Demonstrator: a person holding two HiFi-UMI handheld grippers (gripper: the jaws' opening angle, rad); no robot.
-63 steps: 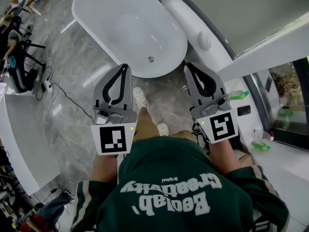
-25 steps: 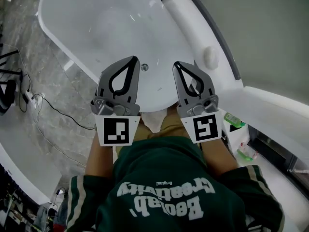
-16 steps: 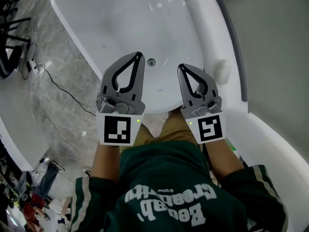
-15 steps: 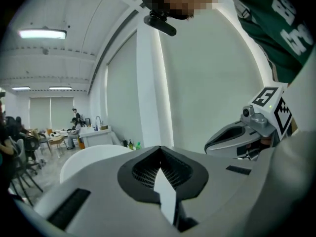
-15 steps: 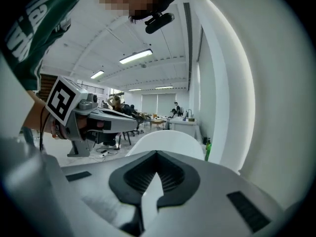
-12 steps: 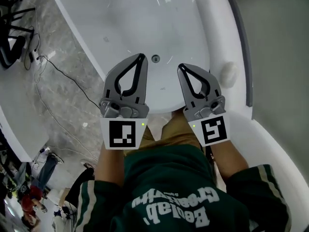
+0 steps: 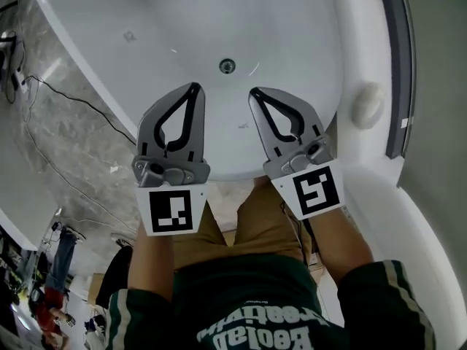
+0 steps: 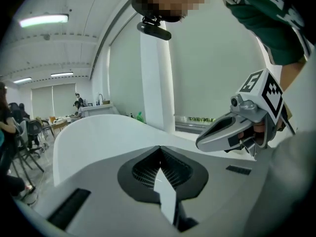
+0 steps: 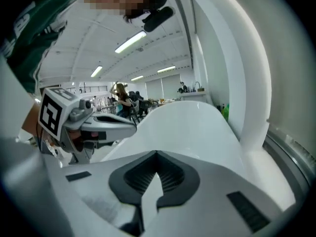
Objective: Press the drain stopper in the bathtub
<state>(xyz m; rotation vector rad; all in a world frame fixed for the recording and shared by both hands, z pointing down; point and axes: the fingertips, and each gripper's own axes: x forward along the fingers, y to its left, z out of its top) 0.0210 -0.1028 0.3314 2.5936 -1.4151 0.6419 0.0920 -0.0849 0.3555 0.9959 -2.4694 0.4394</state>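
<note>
The white bathtub [image 7: 146, 20] fills the top of the head view, with its round metal drain stopper [image 7: 227, 65] on the tub floor. Both grippers hover over the tub's near end, side by side. My left gripper [image 7: 194, 86] is shut and empty, its tip short of the stopper and to its left. The right gripper [image 7: 253, 92] is also shut and empty, its tip just right of the stopper and nearer to me. The left gripper view shows shut jaws [image 8: 160, 148] above the tub rim [image 8: 98, 127]. In the right gripper view the shut jaws [image 9: 157, 153] point along the tub [image 9: 192, 122].
A round white knob [image 7: 367, 104] sits on the ledge right of the tub. A black cable [image 7: 66, 100] runs over the marble floor at the left. A white pillar [image 8: 157, 83] rises behind the tub. People and chairs [image 9: 123, 105] are far back.
The person has stepped up to the tub and leaned over it. Both grippers have moved from above the floor to above the tub's near end, close to the stopper, jaws staying shut.
</note>
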